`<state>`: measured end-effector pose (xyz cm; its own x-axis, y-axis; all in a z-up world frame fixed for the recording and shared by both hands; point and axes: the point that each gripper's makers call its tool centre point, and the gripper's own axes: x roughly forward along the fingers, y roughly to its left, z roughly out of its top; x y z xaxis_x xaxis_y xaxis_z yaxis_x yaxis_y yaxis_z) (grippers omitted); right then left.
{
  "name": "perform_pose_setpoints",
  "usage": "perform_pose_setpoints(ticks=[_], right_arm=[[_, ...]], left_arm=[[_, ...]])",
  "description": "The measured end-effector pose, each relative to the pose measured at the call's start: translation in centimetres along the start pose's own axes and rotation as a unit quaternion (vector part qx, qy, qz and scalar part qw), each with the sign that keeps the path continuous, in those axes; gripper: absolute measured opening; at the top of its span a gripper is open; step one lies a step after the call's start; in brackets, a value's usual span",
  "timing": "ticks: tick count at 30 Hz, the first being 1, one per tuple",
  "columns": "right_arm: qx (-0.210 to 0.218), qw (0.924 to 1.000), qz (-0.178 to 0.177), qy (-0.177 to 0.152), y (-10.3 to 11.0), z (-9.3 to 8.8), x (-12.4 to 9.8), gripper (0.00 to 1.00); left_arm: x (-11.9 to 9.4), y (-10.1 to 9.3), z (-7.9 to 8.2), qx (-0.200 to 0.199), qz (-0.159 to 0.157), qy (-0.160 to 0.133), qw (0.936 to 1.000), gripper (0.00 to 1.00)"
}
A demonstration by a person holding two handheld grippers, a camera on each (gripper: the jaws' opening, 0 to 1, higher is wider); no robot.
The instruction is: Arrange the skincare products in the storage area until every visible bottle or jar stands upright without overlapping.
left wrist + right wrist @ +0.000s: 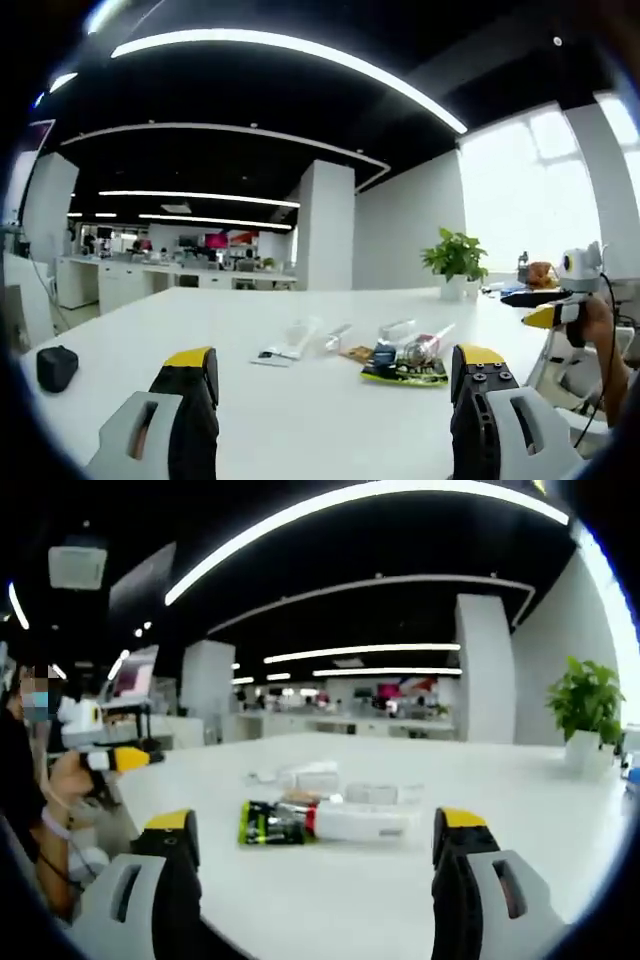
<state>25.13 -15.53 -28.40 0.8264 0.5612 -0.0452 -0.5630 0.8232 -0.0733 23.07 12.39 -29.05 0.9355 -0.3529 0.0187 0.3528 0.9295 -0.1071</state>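
Open tongs (pixel 335 385), skincare items (pixel 380 355) lying on white table (pixel 200 320)

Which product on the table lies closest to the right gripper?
The white tube with the red cap, lying on its side against the green packet; the clear items lie farther back.

Broad white table (pixel 300 410) with a smooth matte top, extending toward the office behind. Near its middle lies a loose cluster of skincare items, all on their sides: a flat green-and-black sachet (pixel 405 370), a clear tube with a red band (pixel 425 347) resting across it, two clear plastic-wrapped bottles (pixel 395 329) just behind, and a transparent packet with a white label (pixel 285 345) to one side. From the right gripper view, a white tube with a red collar (pixel 350 822) lies touching the green sachet. A small black rounded object (pixel 56 367) sits well apart near one edge. A potted green plant in a white pot (pixel 457 265) stands at the far edge.
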Motion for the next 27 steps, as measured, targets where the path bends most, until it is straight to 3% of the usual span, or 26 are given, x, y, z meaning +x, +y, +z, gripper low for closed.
perform_pose_setpoints(ticks=[7,10,13,16,19,24,27], right_arm=[[0.017,0.9995,0.011,-0.024,0.3,0.4,-0.2,0.95],[0.015,0.9994,0.016,-0.025,0.2,0.7,-0.2,0.95],[0.014,0.9995,0.011,-0.027,-0.3,0.8,-0.1,0.95],[0.015,0.9996,0.004,-0.023,-0.8,0.6,0.1,0.95],[0.016,0.9996,0.004,-0.021,-0.8,0.5,0.1,0.95],[0.0,0.9998,0.008,-0.015,-0.6,0.8,0.4,0.96],[-0.025,0.9988,0.042,0.01,0.4,0.7,1.0,0.94]], left_arm=[[0.4,0.2,0.3,0.002,0.008,0.003,1.0,0.99],[0.9,0.5,2.1,0.008,0.016,-0.016,0.9997,0.99],[1.2,0.5,2.9,0.017,0.013,-0.015,0.9997,0.99],[1.3,1.6,4.4,0.022,0.022,-0.028,0.9991,0.99],[1.3,2.4,5.9,-0.003,0.012,-0.052,0.9986,0.99],[-0.1,4.3,5.4,0.033,0.033,-0.029,0.9985,0.99],[-1.0,5.0,4.6,0.033,0.034,-0.018,0.9987,0.99]])
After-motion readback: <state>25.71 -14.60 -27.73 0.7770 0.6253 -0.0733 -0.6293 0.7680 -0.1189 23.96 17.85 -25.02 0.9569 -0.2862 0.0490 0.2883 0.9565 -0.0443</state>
